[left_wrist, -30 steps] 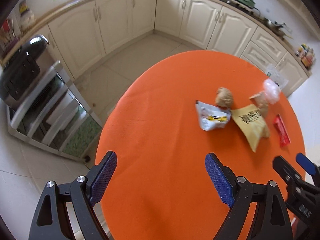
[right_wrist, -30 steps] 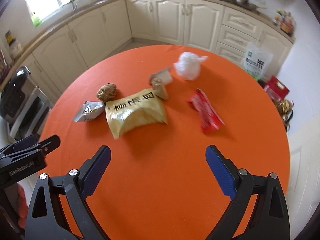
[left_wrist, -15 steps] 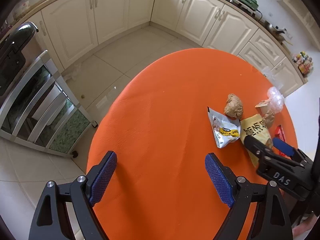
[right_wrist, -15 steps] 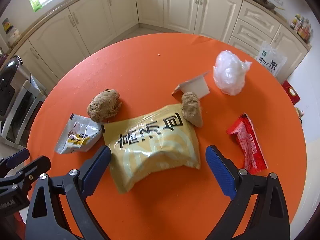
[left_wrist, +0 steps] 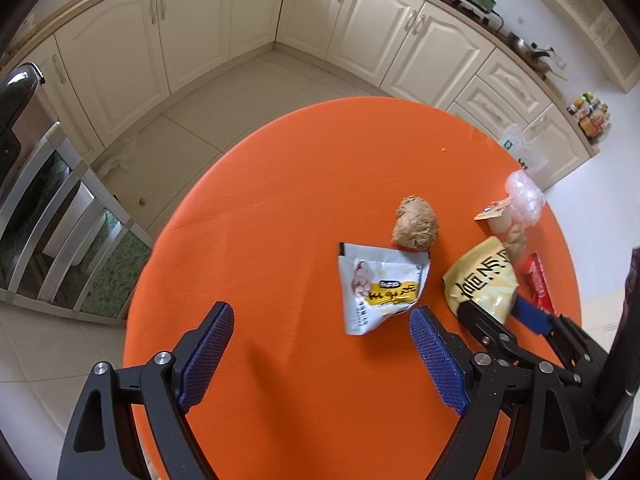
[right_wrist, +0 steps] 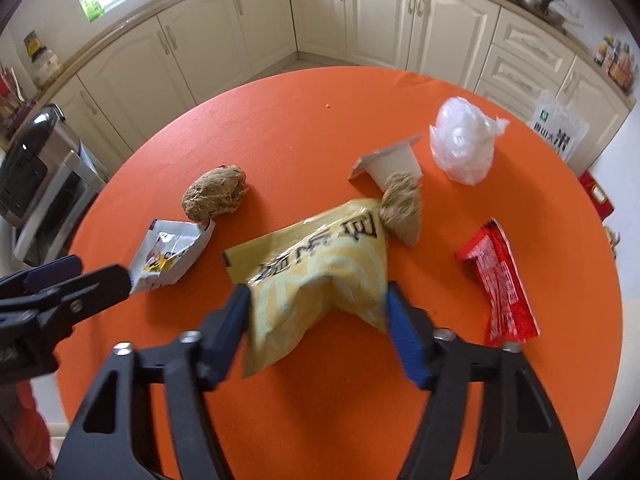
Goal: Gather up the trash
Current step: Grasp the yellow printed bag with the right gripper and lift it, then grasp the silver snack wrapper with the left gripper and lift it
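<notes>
A round orange table holds trash. My right gripper is closing around the near end of a yellow snack bag, which bulges between the pads. That bag also shows in the left wrist view. My left gripper is open and empty, just short of a white and yellow wrapper, which also shows in the right wrist view. Two brown crumpled paper balls, a white cup, a clear plastic bag and a red wrapper lie around.
Cream kitchen cabinets run along the far walls. A steel rack with an appliance stands on the floor left of the table. A printed plastic bag sits on the floor beyond the table's right side.
Both grippers have moved forward toward the trash. My right gripper has narrowed from wide open onto the yellow bag's near end. My left gripper has come close to the white wrapper.
</notes>
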Motion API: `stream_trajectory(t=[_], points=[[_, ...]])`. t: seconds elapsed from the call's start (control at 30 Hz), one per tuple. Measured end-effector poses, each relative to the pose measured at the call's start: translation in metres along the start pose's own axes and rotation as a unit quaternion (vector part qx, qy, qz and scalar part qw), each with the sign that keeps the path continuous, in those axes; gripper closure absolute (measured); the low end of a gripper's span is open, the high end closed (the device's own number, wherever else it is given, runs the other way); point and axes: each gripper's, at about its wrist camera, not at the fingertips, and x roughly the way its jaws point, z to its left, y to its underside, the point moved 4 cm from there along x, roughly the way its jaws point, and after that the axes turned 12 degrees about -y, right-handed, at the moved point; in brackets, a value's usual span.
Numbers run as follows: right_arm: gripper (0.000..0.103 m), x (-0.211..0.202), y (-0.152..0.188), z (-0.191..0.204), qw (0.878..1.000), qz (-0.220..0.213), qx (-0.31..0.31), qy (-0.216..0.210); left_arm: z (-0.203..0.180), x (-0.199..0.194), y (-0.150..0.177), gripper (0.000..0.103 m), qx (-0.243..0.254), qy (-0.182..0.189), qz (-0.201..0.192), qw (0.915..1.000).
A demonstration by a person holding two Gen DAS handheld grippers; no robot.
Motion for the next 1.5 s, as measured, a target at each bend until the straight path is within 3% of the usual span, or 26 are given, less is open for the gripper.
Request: stream_trajectory(t=[0.03, 0.13, 0.3, 0.43, 0.63, 0.7, 0.77, 0.93, 0.97, 1.0, 1.2, 1.33, 1.5], points=[[0.061, -0.003, 0.001, -0.004, 1.000, -0.001, 0.004, -0.002, -0.003, 0.001, -0.001, 0.017, -0.001, 0.004, 0.002, 1.0000], [0.069, -0.010, 0.006, -0.014, 1.000, 0.001, 0.021, -0.019, -0.011, 0.006, -0.005, 0.017, 0.006, 0.010, 0.006, 0.9999], [0.071, -0.018, 0.014, -0.027, 0.999, -0.003, 0.033, -0.024, -0.028, 0.021, -0.010, 0.016, 0.011, 0.002, 0.012, 0.9999], [0.071, -0.020, 0.016, -0.030, 0.999, -0.003, 0.033, -0.023, -0.040, 0.028, -0.015, 0.018, 0.028, -0.018, -0.005, 0.9994], [0.071, -0.019, 0.016, -0.033, 0.999, -0.004, 0.037, -0.033, -0.043, 0.030, -0.010, 0.057, 0.034, -0.041, -0.034, 0.9980], [0.071, -0.020, 0.016, -0.034, 0.999, -0.004, 0.038, -0.034, -0.045, 0.028, -0.008, 0.065, 0.034, -0.027, -0.034, 0.9985], [0.071, -0.020, 0.017, -0.032, 0.999, -0.005, 0.038, -0.033, -0.046, 0.027, -0.007, 0.072, 0.036, -0.015, -0.033, 0.9987], [0.071, -0.020, 0.017, -0.031, 0.998, -0.006, 0.043, -0.040, -0.048, 0.021, -0.003, 0.080, 0.044, -0.028, -0.040, 0.9978], [0.071, -0.021, 0.017, -0.032, 0.998, -0.006, 0.045, -0.041, -0.049, 0.017, -0.001, 0.087, 0.046, -0.030, -0.045, 0.9975], [0.071, -0.021, 0.017, -0.032, 0.998, -0.007, 0.046, -0.042, -0.052, 0.013, 0.000, 0.101, 0.049, -0.029, -0.050, 0.9971], [0.071, -0.030, 0.020, -0.028, 0.998, -0.012, 0.044, -0.043, -0.058, 0.004, 0.005, 0.102, 0.065, -0.043, -0.061, 0.9951], [0.071, -0.036, 0.024, -0.026, 0.998, -0.014, 0.046, -0.044, -0.056, 0.000, 0.013, 0.102, 0.062, -0.024, -0.049, 0.9966], [0.071, -0.049, 0.030, -0.024, 0.997, -0.022, 0.053, -0.047, -0.057, -0.021, 0.026, 0.102, 0.073, -0.022, -0.062, 0.9951]])
